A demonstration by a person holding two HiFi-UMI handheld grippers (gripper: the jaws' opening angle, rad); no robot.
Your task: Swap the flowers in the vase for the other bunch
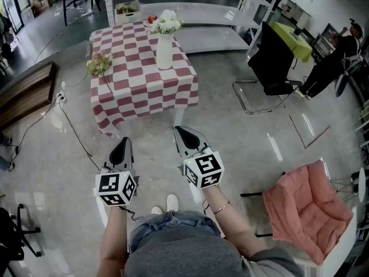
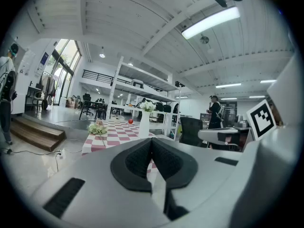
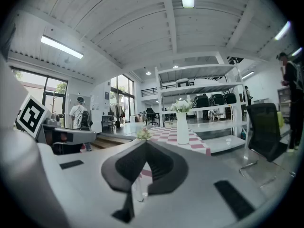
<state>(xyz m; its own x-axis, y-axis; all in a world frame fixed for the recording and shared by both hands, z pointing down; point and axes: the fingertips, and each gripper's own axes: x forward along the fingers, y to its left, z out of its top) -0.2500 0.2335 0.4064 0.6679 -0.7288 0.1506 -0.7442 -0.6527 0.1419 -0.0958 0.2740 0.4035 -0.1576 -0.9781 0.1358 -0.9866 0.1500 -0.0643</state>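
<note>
We are just starting out, holding the left gripper (image 1: 124,141) and right gripper (image 1: 184,133) clenched empty, well short of the vase (image 1: 164,52) we must approach.

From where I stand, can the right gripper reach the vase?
Probably not. The vase stands on the table, well beyond the right gripper, with bare floor between. Nothing blocks the path; step closer first.

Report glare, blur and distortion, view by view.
Head view: sharp, with pale reflected streaks on the glossy floor. Left gripper view: heavy fisheye, black corners, ceiling light strip blown out. Right gripper view: same fisheye curving the shelving; vase is crisp.
</note>
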